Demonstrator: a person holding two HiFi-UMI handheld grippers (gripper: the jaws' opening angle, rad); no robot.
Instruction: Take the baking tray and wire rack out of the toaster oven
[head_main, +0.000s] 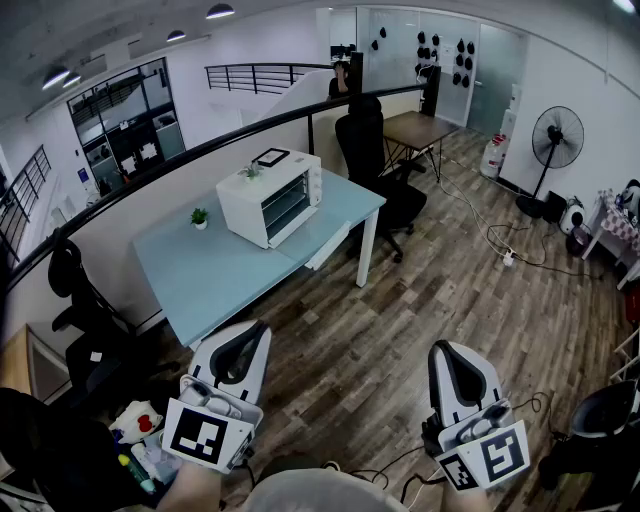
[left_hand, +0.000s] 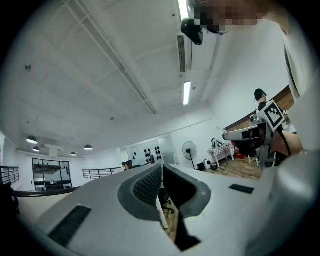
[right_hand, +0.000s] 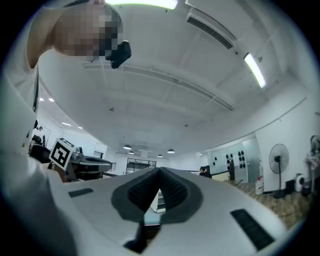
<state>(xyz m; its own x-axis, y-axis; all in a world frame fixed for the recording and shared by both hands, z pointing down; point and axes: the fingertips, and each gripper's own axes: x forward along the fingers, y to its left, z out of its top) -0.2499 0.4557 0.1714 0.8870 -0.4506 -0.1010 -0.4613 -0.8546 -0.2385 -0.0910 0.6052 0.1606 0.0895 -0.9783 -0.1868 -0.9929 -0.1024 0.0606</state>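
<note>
The white toaster oven (head_main: 270, 197) stands on a light blue table (head_main: 215, 275) across the room, its dark glass door closed. The baking tray and wire rack do not show through the glass. Both grippers are held low in front of me, far from the oven. In the head view my left gripper (head_main: 247, 328) is at the bottom left and my right gripper (head_main: 447, 348) at the bottom right. In its own view the left gripper (left_hand: 161, 166) has its jaws together with nothing between them. The right gripper (right_hand: 160, 171) is likewise shut and empty.
A small potted plant (head_main: 200, 217) sits on the table left of the oven, and a black frame (head_main: 271, 157) lies on top of the oven. A black office chair (head_main: 385, 160) and a wooden desk (head_main: 420, 128) stand behind. A standing fan (head_main: 556, 140) and floor cables (head_main: 500, 250) are to the right.
</note>
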